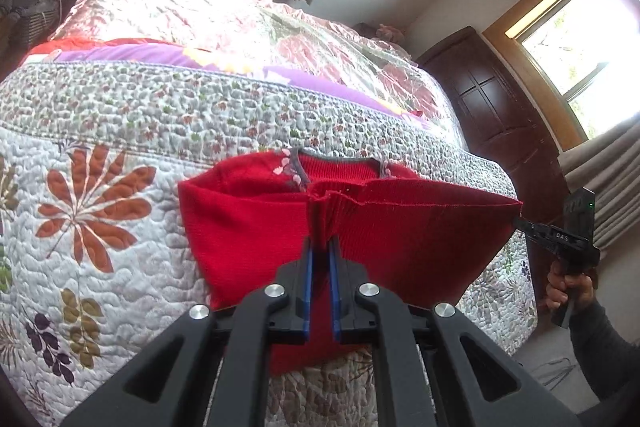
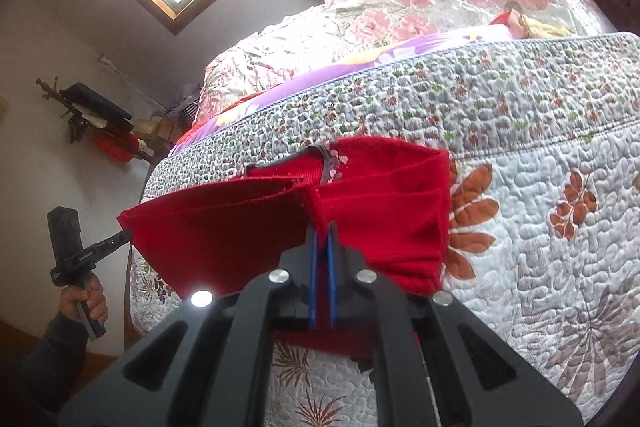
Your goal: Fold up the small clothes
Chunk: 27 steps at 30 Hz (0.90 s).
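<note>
A small red knit sweater [image 1: 248, 227] with a grey neckline and pink flower trim lies on the quilted bed [image 1: 100, 163], its bottom hem lifted and stretched toward the neck. My left gripper [image 1: 322, 243] is shut on the bunched hem. In the left wrist view my right gripper [image 1: 520, 217] pinches the hem's far right corner, held by a hand [image 1: 568, 287]. In the right wrist view the right gripper [image 2: 322, 227] is shut on the red sweater [image 2: 384, 211], and the left gripper [image 2: 127, 235] holds the left corner. The hem edge runs taut between both.
The floral quilt [image 2: 540, 227] covers the near part of the bed; a purple sheet [image 1: 140, 57] and pink flowered cover [image 1: 224, 15] lie beyond. A dark wooden cabinet [image 1: 492, 99] and curtained window [image 1: 576, 39] stand to the right. A coat rack [image 2: 92, 119] stands to the left.
</note>
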Tool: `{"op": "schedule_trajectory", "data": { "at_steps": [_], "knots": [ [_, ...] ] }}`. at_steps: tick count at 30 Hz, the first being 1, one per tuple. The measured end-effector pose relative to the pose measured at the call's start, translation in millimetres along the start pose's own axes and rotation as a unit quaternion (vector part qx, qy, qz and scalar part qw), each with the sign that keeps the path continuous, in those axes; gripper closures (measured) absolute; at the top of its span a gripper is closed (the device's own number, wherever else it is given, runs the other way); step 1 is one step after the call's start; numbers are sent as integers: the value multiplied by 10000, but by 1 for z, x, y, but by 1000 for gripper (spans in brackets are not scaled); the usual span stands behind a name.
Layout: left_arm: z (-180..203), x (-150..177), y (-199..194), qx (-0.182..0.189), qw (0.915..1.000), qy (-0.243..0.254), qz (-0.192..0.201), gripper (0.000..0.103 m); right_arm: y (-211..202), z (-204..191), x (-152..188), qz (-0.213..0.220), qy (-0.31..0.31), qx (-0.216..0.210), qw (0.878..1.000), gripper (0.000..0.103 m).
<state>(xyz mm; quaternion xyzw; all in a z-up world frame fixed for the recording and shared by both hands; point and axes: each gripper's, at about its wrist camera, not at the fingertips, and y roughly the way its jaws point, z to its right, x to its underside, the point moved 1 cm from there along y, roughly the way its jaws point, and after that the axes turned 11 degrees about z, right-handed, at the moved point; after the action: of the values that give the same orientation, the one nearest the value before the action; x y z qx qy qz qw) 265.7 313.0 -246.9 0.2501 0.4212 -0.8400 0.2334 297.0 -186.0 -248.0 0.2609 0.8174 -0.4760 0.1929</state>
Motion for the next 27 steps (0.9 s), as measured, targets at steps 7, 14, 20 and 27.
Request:
{"op": "schedule_trajectory", "data": {
  "at_steps": [7,14,20,27],
  "knots": [
    [-13,-39,33,31,10000,20,-3,97,29,1,-38,26,-104,40,9999,100],
    [-33,-55,77,22,9996,-64,-281,97,69,22,-56,-157,39,99,9998,100],
    [-59,-59,117,-29,9974,-362,-621,97,106,40,-59,-393,175,159,9989,100],
    [-92,-56,167,-150,9912,-796,-1047,97,153,67,-61,-687,388,280,9965,100]
  ]
}}
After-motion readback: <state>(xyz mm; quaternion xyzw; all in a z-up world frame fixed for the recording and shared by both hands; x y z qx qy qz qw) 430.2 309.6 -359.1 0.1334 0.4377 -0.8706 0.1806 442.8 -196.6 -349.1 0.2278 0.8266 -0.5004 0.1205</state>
